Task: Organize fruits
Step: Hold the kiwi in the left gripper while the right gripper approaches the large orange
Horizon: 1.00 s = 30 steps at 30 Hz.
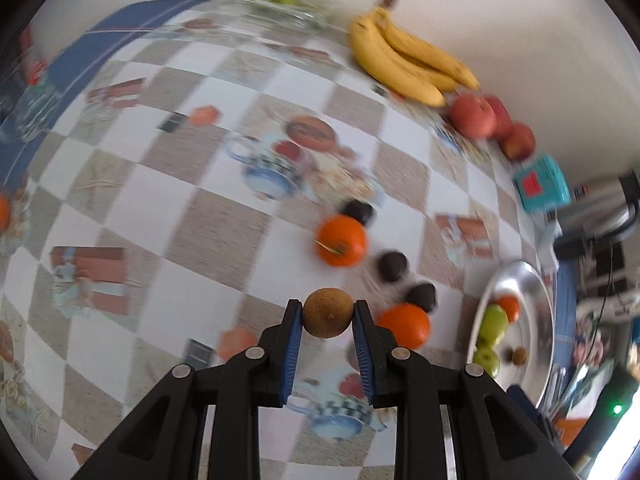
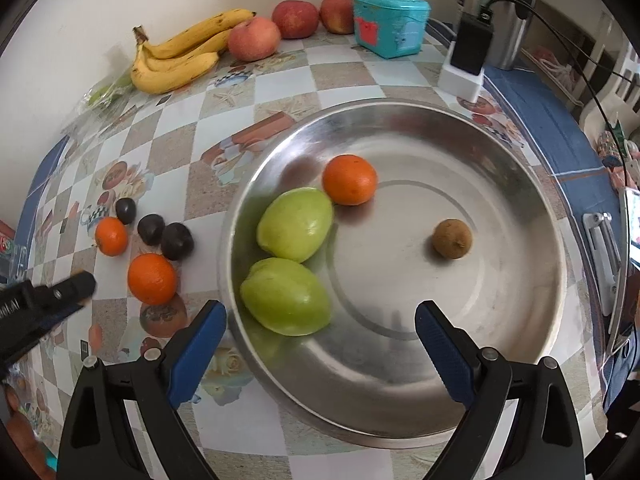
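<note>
My left gripper (image 1: 328, 314) is shut on a small brown round fruit (image 1: 328, 313), held above the checkered tablecloth. Just beyond it lie two oranges (image 1: 341, 241) (image 1: 405, 326) and three dark plums (image 1: 393, 265). The steel bowl (image 2: 520, 184) holds two green fruits (image 2: 296, 224), an orange (image 2: 349, 179) and another small brown fruit (image 2: 452, 238). My right gripper (image 2: 320, 320) hangs open over the bowl's near side with nothing between its fingers. The left gripper (image 2: 76, 286) also shows at the left edge of the right wrist view, beside an orange (image 2: 152, 279).
Bananas (image 2: 180, 56) and three red apples (image 2: 254, 38) lie along the back wall. A teal box (image 2: 390, 22), a white charger block (image 2: 464, 68) and a steel kettle (image 2: 496, 12) stand at the back right. A glass dish (image 1: 280, 8) with green fruit sits far off.
</note>
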Each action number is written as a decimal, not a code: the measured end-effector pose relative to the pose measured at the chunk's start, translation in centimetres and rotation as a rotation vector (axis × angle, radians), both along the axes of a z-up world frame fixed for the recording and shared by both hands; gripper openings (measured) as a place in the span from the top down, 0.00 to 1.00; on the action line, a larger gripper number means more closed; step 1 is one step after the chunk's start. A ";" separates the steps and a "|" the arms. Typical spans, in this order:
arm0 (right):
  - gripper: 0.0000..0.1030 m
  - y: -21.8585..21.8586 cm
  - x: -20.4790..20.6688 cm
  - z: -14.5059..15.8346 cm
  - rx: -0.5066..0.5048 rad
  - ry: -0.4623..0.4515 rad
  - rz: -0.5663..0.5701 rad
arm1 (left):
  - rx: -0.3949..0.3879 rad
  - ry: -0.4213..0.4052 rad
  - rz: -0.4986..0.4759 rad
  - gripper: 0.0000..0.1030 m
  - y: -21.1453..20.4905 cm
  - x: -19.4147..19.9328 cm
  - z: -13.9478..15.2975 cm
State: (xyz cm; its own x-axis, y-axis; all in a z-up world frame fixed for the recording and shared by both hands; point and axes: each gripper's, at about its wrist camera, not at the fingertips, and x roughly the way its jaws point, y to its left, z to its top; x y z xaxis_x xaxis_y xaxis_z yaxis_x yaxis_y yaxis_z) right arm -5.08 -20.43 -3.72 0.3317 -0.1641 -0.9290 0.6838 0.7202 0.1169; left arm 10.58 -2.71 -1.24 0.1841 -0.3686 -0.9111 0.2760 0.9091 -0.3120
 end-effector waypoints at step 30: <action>0.07 8.0 7.9 0.0 0.010 -0.101 0.248 | -0.034 0.014 0.146 0.73 5.3 2.6 0.2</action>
